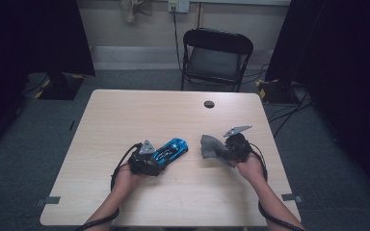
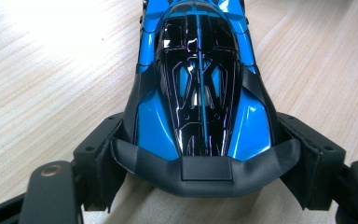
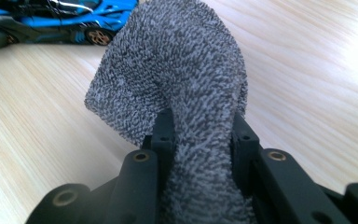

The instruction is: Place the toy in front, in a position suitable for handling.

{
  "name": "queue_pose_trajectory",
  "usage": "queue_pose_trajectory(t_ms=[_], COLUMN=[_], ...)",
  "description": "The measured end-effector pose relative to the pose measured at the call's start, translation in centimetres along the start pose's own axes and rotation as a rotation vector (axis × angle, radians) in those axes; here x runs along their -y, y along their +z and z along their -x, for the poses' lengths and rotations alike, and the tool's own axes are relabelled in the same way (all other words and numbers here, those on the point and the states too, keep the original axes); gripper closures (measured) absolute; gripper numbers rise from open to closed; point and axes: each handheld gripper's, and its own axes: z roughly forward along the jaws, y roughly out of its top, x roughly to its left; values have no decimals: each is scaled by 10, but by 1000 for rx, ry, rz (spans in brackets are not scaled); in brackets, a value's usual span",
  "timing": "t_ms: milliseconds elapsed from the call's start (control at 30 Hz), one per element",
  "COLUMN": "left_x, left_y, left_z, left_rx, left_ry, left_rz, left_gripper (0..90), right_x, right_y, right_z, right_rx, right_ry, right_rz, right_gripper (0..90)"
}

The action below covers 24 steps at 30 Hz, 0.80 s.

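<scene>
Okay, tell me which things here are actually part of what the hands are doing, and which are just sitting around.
In use:
blue toy car, clamped in the left gripper
grey cloth, pinched in the right gripper

Just around:
black folding chair beyond the table
wall socket
floor cables

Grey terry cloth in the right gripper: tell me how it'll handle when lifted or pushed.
The grey terry cloth is probably floppy: it bunches and folds where the right gripper pinches it. Its looped pile looks grippy, so slipping seems unlikely. Pushed along the table, it would likely crumple rather than slide.
</scene>
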Motion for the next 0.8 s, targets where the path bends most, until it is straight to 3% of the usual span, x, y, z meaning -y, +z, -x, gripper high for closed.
queue_pose_trajectory(t_ms=[500,800], left_x=[0,0], left_y=[0,0], left_z=[0,0], left_rx=[1,1], left_ry=[4,4], left_rz=[-3,-2], left_gripper=[240,240], right_x=[-35,-46], right_y=[3,9], right_z=[-18,-30], right_rx=[-36,-64], right_ry=[-4,-14], right_rz=[33,26], right_gripper=[700,700])
